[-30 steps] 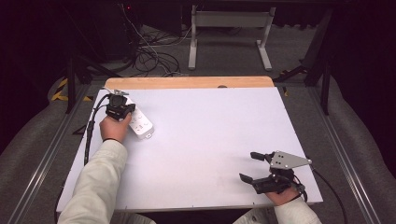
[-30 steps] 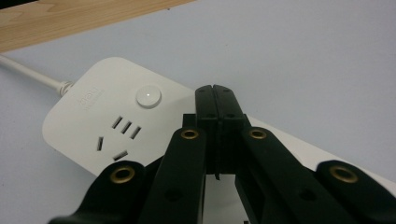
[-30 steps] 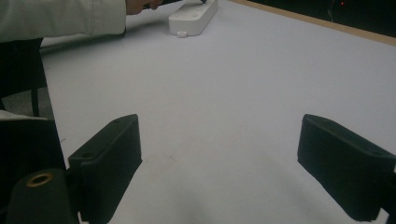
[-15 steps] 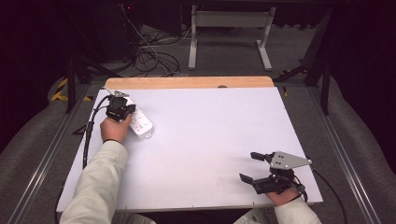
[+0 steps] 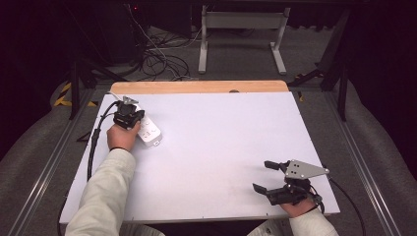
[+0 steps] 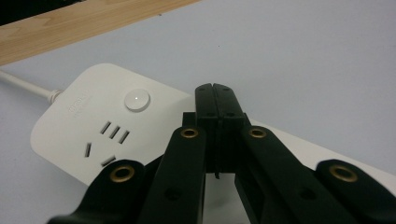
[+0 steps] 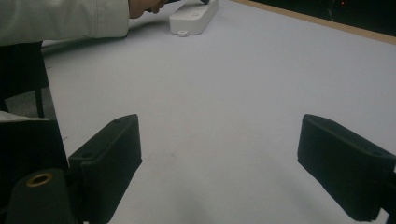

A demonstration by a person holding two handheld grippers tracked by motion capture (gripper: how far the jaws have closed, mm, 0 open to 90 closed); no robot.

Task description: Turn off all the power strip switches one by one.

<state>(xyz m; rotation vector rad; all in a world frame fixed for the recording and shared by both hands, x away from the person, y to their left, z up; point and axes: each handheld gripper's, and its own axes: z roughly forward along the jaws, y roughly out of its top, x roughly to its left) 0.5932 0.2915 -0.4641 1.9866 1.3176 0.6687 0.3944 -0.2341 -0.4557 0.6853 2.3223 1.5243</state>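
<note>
Power strip (image 5: 149, 132), left tongs (image 6: 215, 95) closed above

Dark room, grey floor (image 5: 236, 59).
White table (image 5: 231, 147) with wooden far edge; metal stand (image 5: 241, 22) and tangled cables (image 5: 162, 59) behind.

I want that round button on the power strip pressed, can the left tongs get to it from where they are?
Probably yes. The left tongs are shut and already over the power strip, with the round button just beside their tips and nothing lying between. A small shift sideways should do it.
</note>
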